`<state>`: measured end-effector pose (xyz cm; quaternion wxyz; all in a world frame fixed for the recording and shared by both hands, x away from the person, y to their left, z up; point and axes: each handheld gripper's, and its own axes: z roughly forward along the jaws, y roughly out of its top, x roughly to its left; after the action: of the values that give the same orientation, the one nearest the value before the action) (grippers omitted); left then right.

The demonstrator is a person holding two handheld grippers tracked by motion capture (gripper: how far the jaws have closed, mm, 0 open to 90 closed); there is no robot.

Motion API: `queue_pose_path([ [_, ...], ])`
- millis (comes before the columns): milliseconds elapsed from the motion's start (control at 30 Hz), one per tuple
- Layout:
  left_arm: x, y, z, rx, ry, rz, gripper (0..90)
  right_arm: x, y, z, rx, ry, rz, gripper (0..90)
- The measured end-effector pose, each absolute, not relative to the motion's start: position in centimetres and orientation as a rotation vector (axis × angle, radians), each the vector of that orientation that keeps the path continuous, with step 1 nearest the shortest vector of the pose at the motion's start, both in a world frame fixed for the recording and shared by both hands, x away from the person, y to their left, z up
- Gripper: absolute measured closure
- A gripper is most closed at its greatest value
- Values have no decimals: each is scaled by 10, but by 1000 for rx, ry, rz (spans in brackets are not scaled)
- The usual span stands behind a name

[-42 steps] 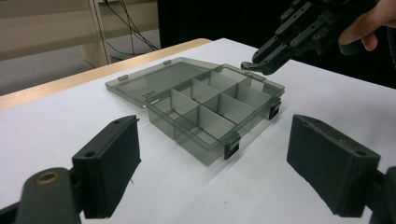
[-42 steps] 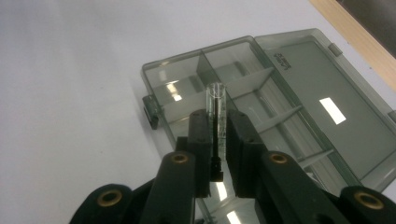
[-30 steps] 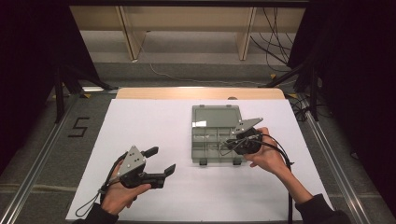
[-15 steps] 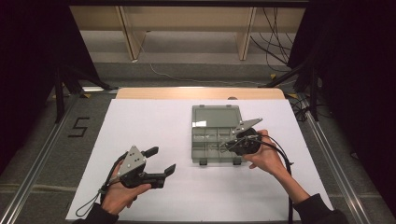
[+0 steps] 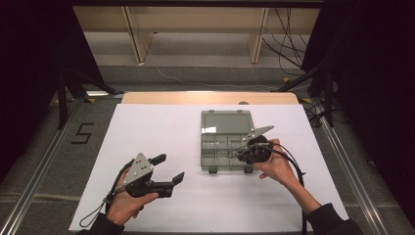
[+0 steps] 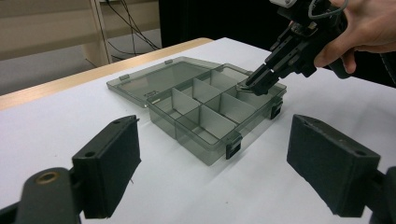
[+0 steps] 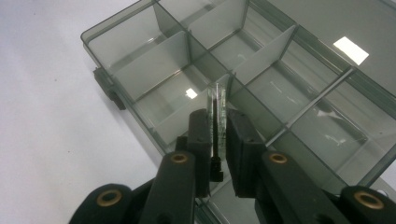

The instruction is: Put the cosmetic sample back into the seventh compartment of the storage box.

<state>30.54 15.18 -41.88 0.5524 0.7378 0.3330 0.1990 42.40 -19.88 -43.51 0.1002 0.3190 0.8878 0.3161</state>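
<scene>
So, right gripper [image 7: 218, 135] clamped on small clear tube [image 7: 217, 109], tube's long axis running straight out past jaws, tip over near-edge compartment of open organizer box [image 5: 215, 149]. Left gripper [image 5: 171, 169] open, empty, well off.

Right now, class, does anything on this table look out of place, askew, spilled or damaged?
Nothing stands out. The smoked compartment box lies open and square on the white table, lid flat behind it, dividers upright. The right gripper pinches a thin clear tube over the box. The left gripper hangs open, apart.
</scene>
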Motion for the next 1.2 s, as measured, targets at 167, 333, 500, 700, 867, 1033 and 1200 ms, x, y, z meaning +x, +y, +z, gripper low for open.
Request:
queue_pose_path([
  [167,306,152,-419,1746,788,469,164,425,-200,-438,978,2609,967,805],
  [333,306,153,-419,1746,794,471,164,425,-199,-439,996,2607,947,731],
  [500,306,150,-420,1749,794,466,165,426,-205,-431,964,2567,968,647],
  [700,311,149,-420,1711,830,405,165,430,-218,-423,961,2542,1023,468],
  [867,317,144,-420,1704,840,395,166,436,-226,-420,911,2512,1094,390],
  [1033,321,134,-423,1725,850,378,168,437,-235,-414,953,2505,1116,357],
  [1200,329,126,-425,1745,841,371,185,439,-243,-412,981,2482,1123,345],
])
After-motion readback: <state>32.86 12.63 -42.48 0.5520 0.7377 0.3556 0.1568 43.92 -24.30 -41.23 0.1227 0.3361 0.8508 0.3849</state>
